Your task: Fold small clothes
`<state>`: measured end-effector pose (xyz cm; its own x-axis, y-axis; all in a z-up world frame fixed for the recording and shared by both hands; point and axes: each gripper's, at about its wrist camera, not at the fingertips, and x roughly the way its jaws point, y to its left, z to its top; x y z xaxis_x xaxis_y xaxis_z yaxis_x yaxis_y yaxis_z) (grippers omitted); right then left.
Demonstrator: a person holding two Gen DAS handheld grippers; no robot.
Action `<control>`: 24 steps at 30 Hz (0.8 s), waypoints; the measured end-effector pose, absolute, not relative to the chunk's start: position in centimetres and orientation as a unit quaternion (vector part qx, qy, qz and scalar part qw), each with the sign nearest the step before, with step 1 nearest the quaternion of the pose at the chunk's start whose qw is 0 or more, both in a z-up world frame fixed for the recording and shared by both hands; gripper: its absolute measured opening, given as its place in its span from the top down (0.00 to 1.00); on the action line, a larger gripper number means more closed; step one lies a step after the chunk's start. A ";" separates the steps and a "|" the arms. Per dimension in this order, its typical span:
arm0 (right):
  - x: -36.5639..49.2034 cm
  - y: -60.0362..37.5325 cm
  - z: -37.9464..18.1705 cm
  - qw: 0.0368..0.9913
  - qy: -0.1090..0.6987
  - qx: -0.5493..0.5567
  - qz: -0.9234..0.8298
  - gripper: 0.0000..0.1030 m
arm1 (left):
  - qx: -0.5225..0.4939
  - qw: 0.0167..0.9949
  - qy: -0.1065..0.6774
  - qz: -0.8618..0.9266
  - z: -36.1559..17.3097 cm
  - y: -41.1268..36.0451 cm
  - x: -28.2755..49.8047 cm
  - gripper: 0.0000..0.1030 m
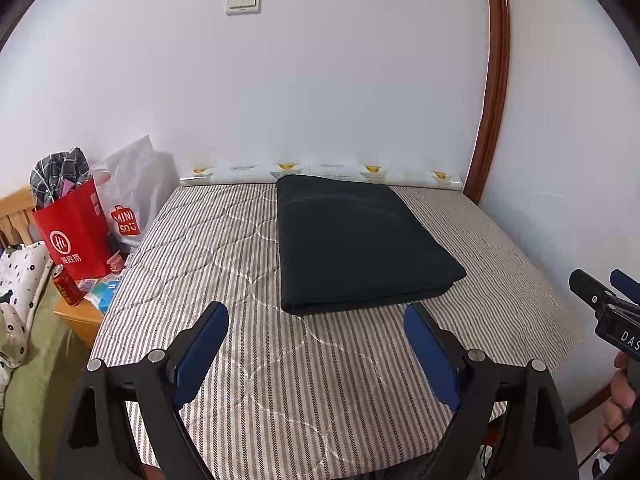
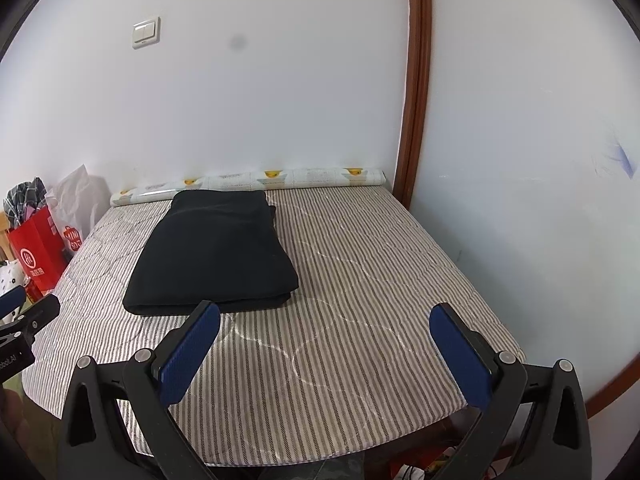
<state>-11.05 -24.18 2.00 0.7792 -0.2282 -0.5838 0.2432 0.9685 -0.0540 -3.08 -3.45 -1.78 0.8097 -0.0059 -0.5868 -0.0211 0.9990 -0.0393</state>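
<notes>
A: Garment (image 1: 360, 244) front and centre, folks: one dark piece, folded into a neat thick rectangle, lying on the striped quilted pad (image 1: 280, 380) toward the wall side, its far edge just beside the patterned roll (image 1: 320, 170).

B: Layered edges show at the near end, so I judge the fold is essentially done. If there's a step left, it's a tidy-up: come in low, press the near edge flat, and don't snag the top layer.

A: And the claws? The left claw (image 1: 316, 348) stands spread wide, nothing between its blue pads (image 1: 200, 352), hanging just short of the garment's near edge.

B: Same story on the other side: right claw (image 2: 324, 350) wide apart and empty, over bare stripes to the right of the garment. Neither touches the cloth.

A: Let's count. One garment. Two claws, two blue pads each. One patterned roll along the wall.

B: Off to the left, one red paper bag (image 1: 76, 236) with checked fabric poking out, one white shopping bag (image 1: 132, 196) behind it, one red can (image 1: 66, 284) on the wooden side stand. One light switch (image 1: 243, 1) on the wall.

A: If they do squeeze that edge, I'd say both claws together, evenly, so the stack stays square.
</notes>
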 end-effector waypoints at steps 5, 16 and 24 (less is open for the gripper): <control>-11.1 -24.2 2.0 0.943 0.307 0.014 -0.125 0.00 | -0.023 0.951 0.307 0.006 -1.8 -3.4 -3.3 0.14; -11.1 -24.2 1.8 0.943 0.309 0.014 -0.125 0.00 | -0.021 0.951 0.309 0.006 -1.8 -3.6 -3.2 0.14; -11.1 -24.2 1.8 0.943 0.309 0.016 -0.124 0.00 | -0.021 0.950 0.310 0.006 -1.8 -3.8 -3.2 0.14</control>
